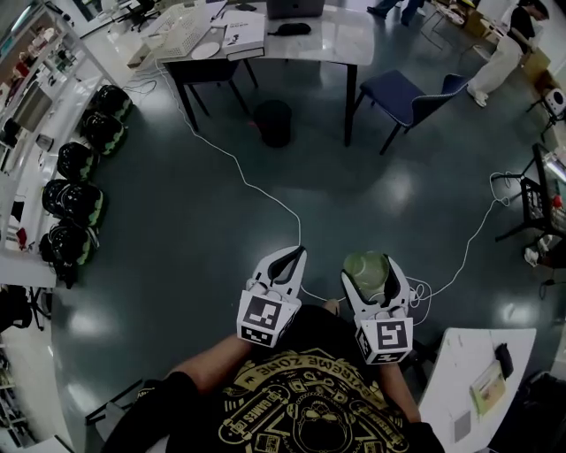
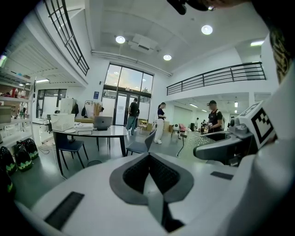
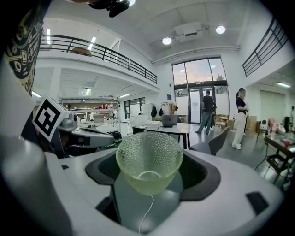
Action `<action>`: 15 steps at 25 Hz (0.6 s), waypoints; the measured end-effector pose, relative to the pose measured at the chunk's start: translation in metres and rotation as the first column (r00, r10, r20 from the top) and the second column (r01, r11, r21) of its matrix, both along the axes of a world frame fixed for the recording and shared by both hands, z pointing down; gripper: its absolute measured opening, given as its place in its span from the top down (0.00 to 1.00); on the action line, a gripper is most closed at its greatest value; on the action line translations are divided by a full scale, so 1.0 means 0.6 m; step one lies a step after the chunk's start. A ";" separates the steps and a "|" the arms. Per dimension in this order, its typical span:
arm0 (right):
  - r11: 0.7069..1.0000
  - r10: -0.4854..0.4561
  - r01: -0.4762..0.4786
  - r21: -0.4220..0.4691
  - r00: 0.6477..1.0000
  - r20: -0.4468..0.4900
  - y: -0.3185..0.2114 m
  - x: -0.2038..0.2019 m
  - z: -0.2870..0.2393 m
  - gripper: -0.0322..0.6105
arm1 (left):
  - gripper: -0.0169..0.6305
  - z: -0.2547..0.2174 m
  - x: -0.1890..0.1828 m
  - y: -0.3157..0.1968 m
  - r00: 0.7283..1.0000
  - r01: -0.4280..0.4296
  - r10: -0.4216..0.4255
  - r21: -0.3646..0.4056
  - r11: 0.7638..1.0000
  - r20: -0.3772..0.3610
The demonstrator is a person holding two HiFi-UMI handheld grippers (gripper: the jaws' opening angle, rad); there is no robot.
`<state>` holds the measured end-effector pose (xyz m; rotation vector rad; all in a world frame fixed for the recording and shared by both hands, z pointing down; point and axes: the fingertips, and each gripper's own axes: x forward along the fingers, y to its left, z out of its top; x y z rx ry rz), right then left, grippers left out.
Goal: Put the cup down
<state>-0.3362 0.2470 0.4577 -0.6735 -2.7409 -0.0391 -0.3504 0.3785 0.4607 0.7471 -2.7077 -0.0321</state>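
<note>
The cup [image 3: 149, 159], a pale green glass one with a bumpy surface, is in the air between the jaws of the right gripper [image 1: 370, 270]. The pads pinch its sides and its open mouth faces forward, along the jaws and away from the person. The left gripper [image 1: 299, 251] hangs just beside it with its jaws pressed together on nothing. Both are above the dark floor [image 1: 203, 230], so nothing is under the cup to take it yet, and the step in hand looks like carrying it to a surface. The nearest one is the small white table [image 1: 469, 349] at the person's right; the bigger table [image 1: 340, 40] with the laptop [image 1: 294, 7] stands well apart across the room. To do this well, the grip should probably stay as it is until the cup is over a bare patch of tabletop. The wrist then needs to turn so that the base points down, since the cup now lies on its side in the jaws. It should come down slowly until the base rests flat, and only then should the jaws spread and back off along the line they came in on. Glass is hard and slippery and this wall tapers, so a loosened grip or a tilted landing could let it slide out or roll. The white cable [image 1: 256, 186] on the floor is worth stepping over on the way.
</note>
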 end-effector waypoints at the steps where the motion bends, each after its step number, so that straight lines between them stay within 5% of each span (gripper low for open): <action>1: 1.000 0.010 -0.010 0.000 1.000 0.002 -0.003 0.003 -0.002 0.36 | 0.96 -0.001 0.001 -0.003 1.000 -0.009 0.009 0.000 1.000 0.001; 15: 0.969 0.246 -0.246 0.026 0.969 -0.013 -0.064 0.065 -0.010 0.36 | 0.96 0.007 0.021 -0.073 0.973 -0.229 0.230 0.034 0.973 -0.033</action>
